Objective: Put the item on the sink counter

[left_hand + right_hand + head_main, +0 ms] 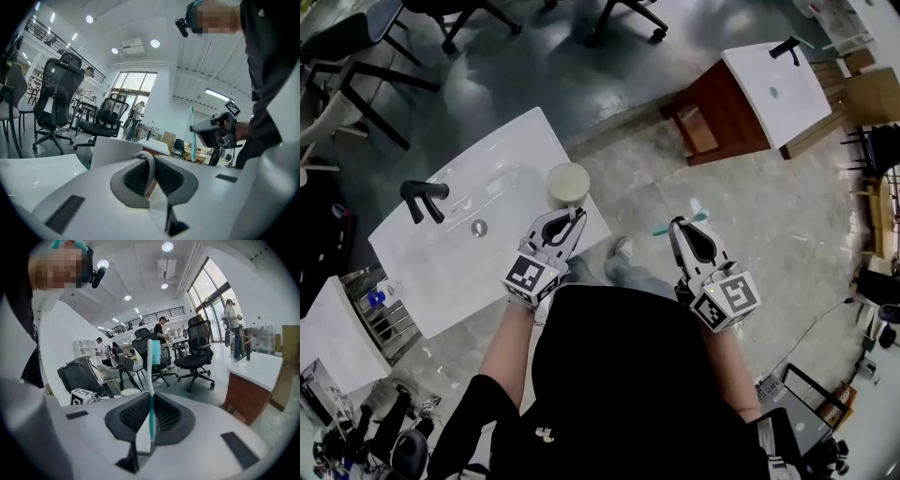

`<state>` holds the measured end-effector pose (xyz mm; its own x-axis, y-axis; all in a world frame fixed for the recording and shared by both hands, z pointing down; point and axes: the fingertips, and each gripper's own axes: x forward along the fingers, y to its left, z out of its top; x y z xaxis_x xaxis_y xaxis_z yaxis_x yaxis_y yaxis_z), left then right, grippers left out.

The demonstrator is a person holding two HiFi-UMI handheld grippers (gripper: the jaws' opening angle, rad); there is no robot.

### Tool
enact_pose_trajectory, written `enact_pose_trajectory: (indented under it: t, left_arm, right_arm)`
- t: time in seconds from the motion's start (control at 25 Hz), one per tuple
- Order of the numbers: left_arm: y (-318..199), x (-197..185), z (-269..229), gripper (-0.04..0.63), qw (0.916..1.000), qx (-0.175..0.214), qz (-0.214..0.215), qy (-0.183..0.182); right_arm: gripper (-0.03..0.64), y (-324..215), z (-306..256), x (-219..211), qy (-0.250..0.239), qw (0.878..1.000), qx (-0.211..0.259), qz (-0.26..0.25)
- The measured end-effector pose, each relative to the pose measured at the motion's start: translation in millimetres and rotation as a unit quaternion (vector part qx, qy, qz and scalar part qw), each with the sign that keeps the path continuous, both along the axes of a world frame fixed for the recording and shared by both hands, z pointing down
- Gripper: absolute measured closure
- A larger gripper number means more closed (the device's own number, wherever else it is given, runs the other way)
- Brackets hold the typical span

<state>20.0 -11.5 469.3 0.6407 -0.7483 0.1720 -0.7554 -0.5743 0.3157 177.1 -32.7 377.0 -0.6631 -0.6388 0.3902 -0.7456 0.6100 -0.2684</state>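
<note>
1. Left hand-held gripper (573,216): jaws drawn to a narrow gap. In the left gripper view (149,159) they close on the side wall of a white cup (116,151).
2. Cup (567,182): upright with its mouth facing up, at the right-hand edge of the sink counter (412,253), just beyond the left jaw tips. It cannot be told whether its base rests on the counter or hangs just above it.
3. Right hand-held gripper (682,225): jaws closed on a teal and white toothbrush (150,363). The handle is clamped between the pads and the bristle head stands clear above them in the right gripper view (151,398).
4. Toothbrush, head view (660,231): it lies crosswise at the right jaw tips, over the grey floor (609,94), to the right of the counter and apart from it.
5. Sink counter: white top with a moulded basin (492,192) and a black faucet (423,198) at the basin's left end.
6. Surroundings: a second white-topped sink unit (773,89) on a wooden base stands well apart, at upper right.
</note>
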Motion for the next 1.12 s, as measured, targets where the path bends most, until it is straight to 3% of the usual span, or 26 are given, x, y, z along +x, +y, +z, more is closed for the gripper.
enact_pose_trajectory:
  t: [0.64, 0.84, 1.12]
  left_arm:
    - [-32, -14, 56, 0.557, 0.9985, -0.012, 0.046, 0.028]
    - [-31, -15, 73, 0.557, 0.9976, -0.037, 0.056, 0.017]
    - [-27, -13, 80, 0.557, 0.9972, -0.035, 0.063, 0.020]
  right_arm:
    - [0.568, 5, 15, -10, 0.049, 0.997, -0.028, 0.049]
    - [0.568, 6, 17, -10, 0.056, 0.997, -0.030, 0.054]
    - [0.568, 6, 18, -6, 0.058, 0.996, -0.035, 0.059]
